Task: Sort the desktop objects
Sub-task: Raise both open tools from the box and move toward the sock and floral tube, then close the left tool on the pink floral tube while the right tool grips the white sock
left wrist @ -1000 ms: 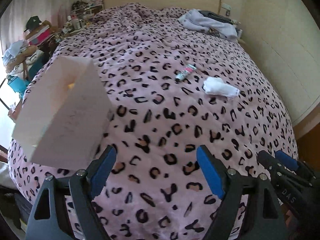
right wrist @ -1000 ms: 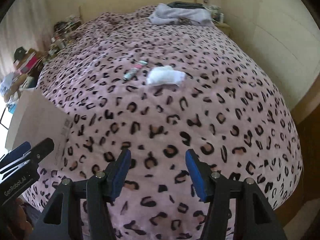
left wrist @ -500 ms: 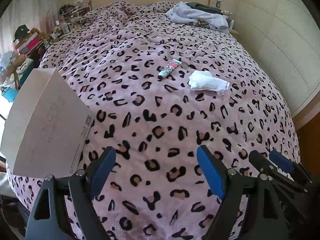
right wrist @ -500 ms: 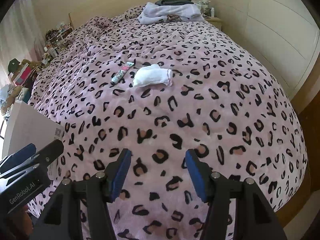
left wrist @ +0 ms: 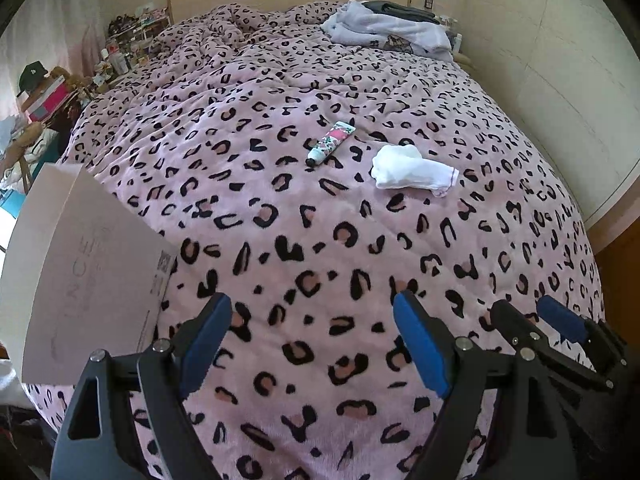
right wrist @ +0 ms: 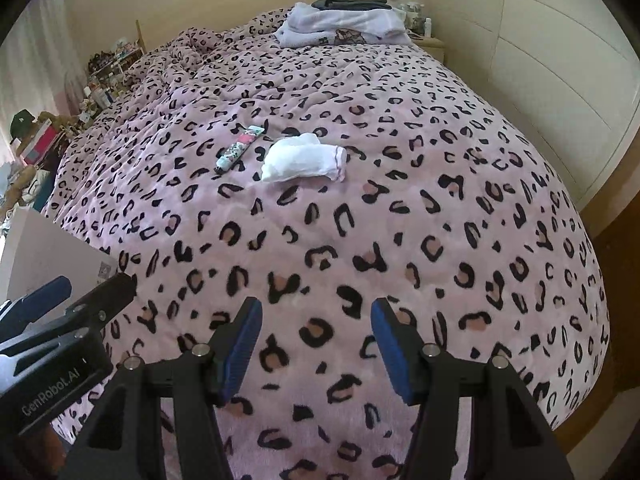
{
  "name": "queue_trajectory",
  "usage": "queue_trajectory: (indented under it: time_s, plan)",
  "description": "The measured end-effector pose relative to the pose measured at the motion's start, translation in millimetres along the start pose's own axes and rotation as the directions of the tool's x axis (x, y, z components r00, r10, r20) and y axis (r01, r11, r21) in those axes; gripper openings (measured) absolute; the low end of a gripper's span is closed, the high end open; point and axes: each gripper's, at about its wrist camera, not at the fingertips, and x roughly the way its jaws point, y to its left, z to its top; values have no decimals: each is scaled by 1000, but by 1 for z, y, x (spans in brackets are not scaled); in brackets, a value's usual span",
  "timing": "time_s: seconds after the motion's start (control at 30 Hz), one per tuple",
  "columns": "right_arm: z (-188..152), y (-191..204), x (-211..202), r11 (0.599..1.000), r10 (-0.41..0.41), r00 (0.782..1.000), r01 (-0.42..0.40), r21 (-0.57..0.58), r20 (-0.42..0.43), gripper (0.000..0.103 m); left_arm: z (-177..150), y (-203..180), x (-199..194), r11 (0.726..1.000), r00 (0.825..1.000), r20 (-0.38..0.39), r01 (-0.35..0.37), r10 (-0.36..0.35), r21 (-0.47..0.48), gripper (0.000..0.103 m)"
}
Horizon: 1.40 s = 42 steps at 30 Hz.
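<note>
Left wrist: floral tube (plastic, perhaps)

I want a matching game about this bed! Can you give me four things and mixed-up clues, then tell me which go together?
Things:
1. tube
2. sock
3. box
4. clothes

Clues:
a. plain white, lying crumpled on the blanket
b. piled at the far end of the bed
c. flowery pattern, dark cap
d. tall and pale, at the bed's left edge

Pairs: 1-c, 2-a, 3-d, 4-b
</note>
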Motion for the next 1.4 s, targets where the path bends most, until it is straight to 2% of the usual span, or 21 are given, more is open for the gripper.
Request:
queue_trajectory:
  time_s: [0.27, 0.43, 0.5, 0.57, 0.67, 0.8, 0.9, 0.97, 1.07, 1.13, 1.2, 1.3, 1.4]
  plan:
    - [44, 5, 19, 1000, -11, 1000, 11, -1, 25, 58, 46, 1, 25, 1000, 1000, 14, 5, -5, 23, 85]
    - [70, 2, 48, 1000, -18, 1000, 18, 14, 23, 58, 82, 7, 64, 997, 997, -1, 71, -71, 35, 92]
    - [76, -1, 62, 1000, -10, 1000, 9, 23, 16, 58, 93, 8, 86, 998, 1000, -8, 29, -29, 52, 92]
    - [84, -6, 82, 999, 11, 1000, -10, 48, -16, 58, 102, 7, 106, 997, 1000, -17, 17, -16, 71, 92]
    - [100, -14, 108, 993, 69, 997, -64, 104, -41, 58, 123, 9, 144, 997, 997, -70, 42, -37, 70, 92]
    - [131, -23, 132, 978, 133, 988, -118, 170, -79, 58, 154, 4, 187, 995, 994, -108, 29, -19, 93, 92]
    - [151, -23, 158, 974, 130, 976, -92, 207, -176, 62, 176, -3, 215, 994, 992, -123, 28, -15, 103, 92]
    - [156, -24, 174, 966, 131, 966, -75, 246, -222, 62, 189, -10, 230, 992, 995, -103, 10, 3, 128, 92]
    - [156, -21, 194, 959, 102, 964, -29, 283, -246, 62, 200, -20, 251, 984, 994, -96, -34, 51, 175, 92]
    - [155, -21, 205, 949, 90, 966, -9, 314, -243, 62, 202, -23, 266, 982, 993, -108, -27, 48, 186, 92]
    - [155, -22, 216, 928, 134, 959, -33, 370, -251, 62, 203, -25, 279, 982, 991, -128, -10, 34, 186, 92]
    - [156, -22, 225, 875, 246, 944, -118, 469, -219, 62, 199, -25, 291, 981, 991, -128, -16, 42, 194, 92]
    - [163, -12, 231, 882, 249, 947, -135, 452, -202, 62, 196, -21, 297, 985, 991, -127, -9, 31, 172, 92]
